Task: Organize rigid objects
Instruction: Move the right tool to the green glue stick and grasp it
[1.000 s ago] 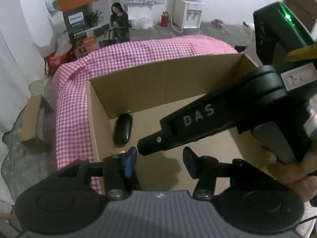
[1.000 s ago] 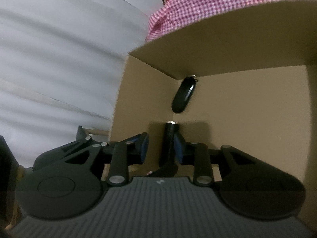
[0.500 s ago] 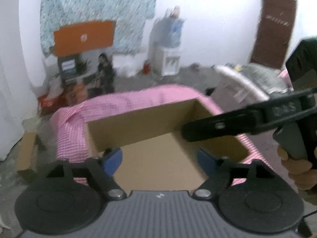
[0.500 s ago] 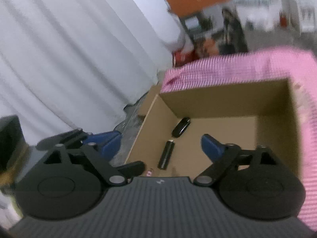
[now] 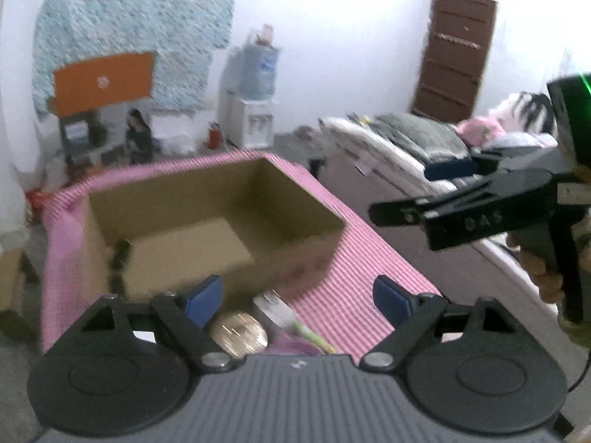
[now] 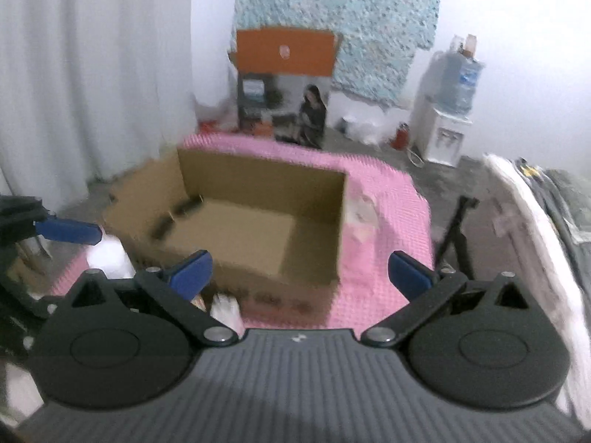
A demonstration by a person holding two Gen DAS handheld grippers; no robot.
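Note:
An open cardboard box (image 5: 207, 199) (image 6: 258, 181) stands on a pink checked cloth (image 5: 354, 269). Two dark items lie inside along its left wall, a black oval piece (image 6: 184, 205) and a black cylinder (image 6: 162, 227), blurred in the left wrist view (image 5: 118, 258). My left gripper (image 5: 297, 301) hovers in front of the box, its jaws opening with nothing between them. Below it lie a gold round object (image 5: 238, 334) and a clear packet (image 5: 284, 310). My right gripper (image 6: 300, 274) (image 5: 406, 192) is open and empty, held above the cloth to the right of the box.
A purple item (image 5: 295, 347) lies beside the gold one. White objects (image 6: 107, 254) sit near the box's front left corner. A white curtain (image 6: 92, 74) hangs on the left, and a bed with piled bedding (image 5: 417, 140) stands on the right. A water dispenser (image 6: 443, 129) stands at the back.
Both grippers have pulled back and up out of the box. The right gripper let go of the black cylinder, which now lies in the box. Both pairs of jaws have opened wide.

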